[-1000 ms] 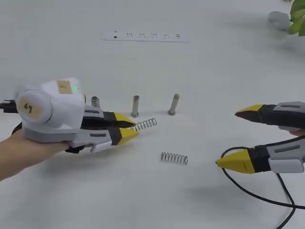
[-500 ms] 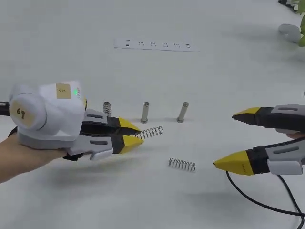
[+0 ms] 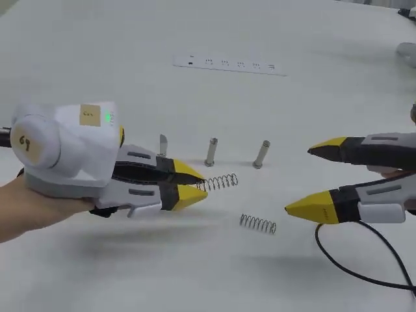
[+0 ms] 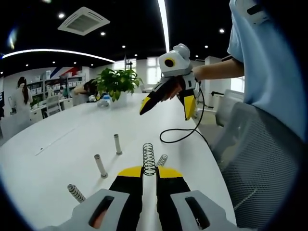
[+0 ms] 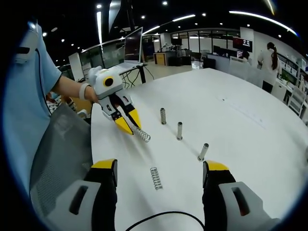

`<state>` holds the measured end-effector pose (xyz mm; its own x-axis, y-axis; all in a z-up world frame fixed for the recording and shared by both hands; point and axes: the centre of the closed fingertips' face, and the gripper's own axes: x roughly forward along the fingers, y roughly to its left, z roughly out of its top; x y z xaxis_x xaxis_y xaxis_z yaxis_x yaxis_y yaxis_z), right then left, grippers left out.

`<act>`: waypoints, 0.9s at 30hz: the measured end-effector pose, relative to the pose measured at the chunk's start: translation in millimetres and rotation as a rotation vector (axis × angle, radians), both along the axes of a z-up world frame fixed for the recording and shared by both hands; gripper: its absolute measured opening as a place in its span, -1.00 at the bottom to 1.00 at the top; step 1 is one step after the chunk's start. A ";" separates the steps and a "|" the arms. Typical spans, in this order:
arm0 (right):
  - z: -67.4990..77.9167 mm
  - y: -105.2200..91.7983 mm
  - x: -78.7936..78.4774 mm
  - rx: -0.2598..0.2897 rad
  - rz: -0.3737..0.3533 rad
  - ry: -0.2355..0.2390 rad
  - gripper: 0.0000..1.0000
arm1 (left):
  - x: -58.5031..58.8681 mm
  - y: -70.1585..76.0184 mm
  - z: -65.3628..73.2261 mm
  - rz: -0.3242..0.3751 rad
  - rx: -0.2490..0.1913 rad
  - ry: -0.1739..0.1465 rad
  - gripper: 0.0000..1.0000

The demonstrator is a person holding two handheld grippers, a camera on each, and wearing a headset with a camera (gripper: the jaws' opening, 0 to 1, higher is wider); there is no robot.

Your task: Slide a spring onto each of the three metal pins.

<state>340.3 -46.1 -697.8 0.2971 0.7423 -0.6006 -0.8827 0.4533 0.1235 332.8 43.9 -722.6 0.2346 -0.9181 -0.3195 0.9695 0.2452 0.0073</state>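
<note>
Three metal pins stand in a row on the white table. The left pin (image 3: 162,145) carries a spring (image 4: 76,193); the middle pin (image 3: 212,151) and the right pin (image 3: 261,154) are bare. My left gripper (image 3: 195,184) is shut on one end of a second spring (image 3: 218,182), which pokes out just in front of the middle pin. A third spring (image 3: 257,223) lies flat on the table nearer me. My right gripper (image 3: 312,182) hovers open to the right of that loose spring, with nothing between its jaws.
A white power strip (image 3: 223,64) lies at the far side of the table. A black cable (image 3: 364,260) trails from the right gripper across the near right. A potted plant (image 4: 115,84) stands at the far end in the left gripper view.
The head camera has shifted, so everything sits further right. My left gripper with its spring has crept a little toward the middle pin. The right gripper stays open.
</note>
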 end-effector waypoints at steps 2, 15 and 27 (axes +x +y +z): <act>0.2 4.0 0.1 0.001 0.017 -0.002 0.39 | -2.2 0.7 2.5 -0.001 -0.006 0.001 -0.96; 2.2 32.1 0.4 0.035 0.120 0.047 0.11 | -14.1 3.5 3.9 -0.015 -0.010 0.010 -0.96; -2.0 48.7 -5.6 0.126 0.189 0.189 -0.27 | -17.4 -0.1 8.1 -0.014 -0.035 0.017 -0.96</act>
